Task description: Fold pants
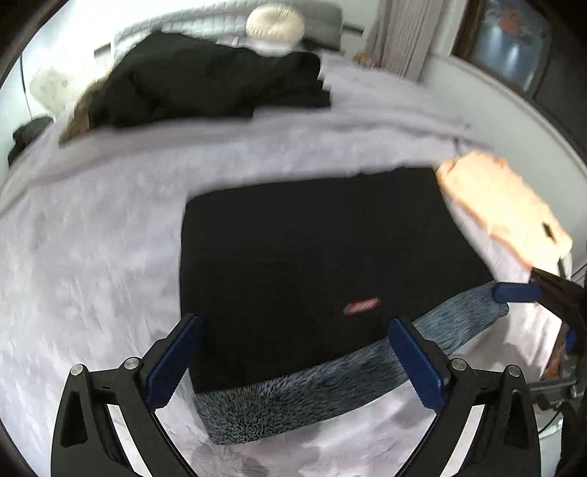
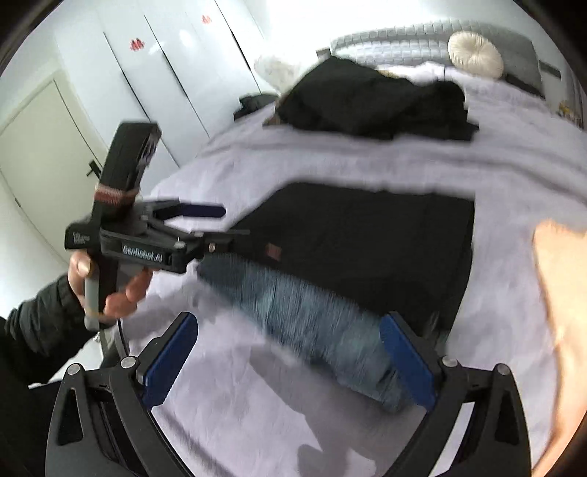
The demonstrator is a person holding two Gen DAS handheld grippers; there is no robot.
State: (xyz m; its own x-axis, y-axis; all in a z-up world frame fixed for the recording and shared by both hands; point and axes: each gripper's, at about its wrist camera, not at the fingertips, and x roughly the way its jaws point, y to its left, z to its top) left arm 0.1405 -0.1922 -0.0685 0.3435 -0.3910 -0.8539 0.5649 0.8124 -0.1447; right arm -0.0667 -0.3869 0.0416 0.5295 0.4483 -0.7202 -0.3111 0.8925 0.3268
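Left tongs (image 1: 293,361): spread wide, holding nothing, poised over the near edge of the pants. Seen from the right wrist view, their blue pads sit apart as well.

Right tongs (image 2: 290,361): spread wide, holding nothing, over the same near edge, further right.

Pants (image 1: 323,257): black, lying flat on the bed as a squarish, already doubled panel, near and slightly right of centre. A small red label (image 1: 361,305) sits close to the near edge. A fuzzy blue-grey lining (image 1: 330,389) shows as a band along that near edge, turned outward.
- Handling, by judgement: soft, limp, fleece-lined, so fairly thick and light to moderate in weight; layers are likely to slide and sag when lifted.
- Hold, by judgement: pinch through all layers at the two near corners, on the lined band, one tongs per corner.

Bed (image 1: 91,238): pale lilac cover, lightly creased.

Peach cloth (image 1: 502,205): just beside the pants' far right corner; blurred.

Dark clothing heap (image 1: 205,84): far, well apart from the pants.

Round cream cushion (image 1: 275,22): farthest, by the headboard.
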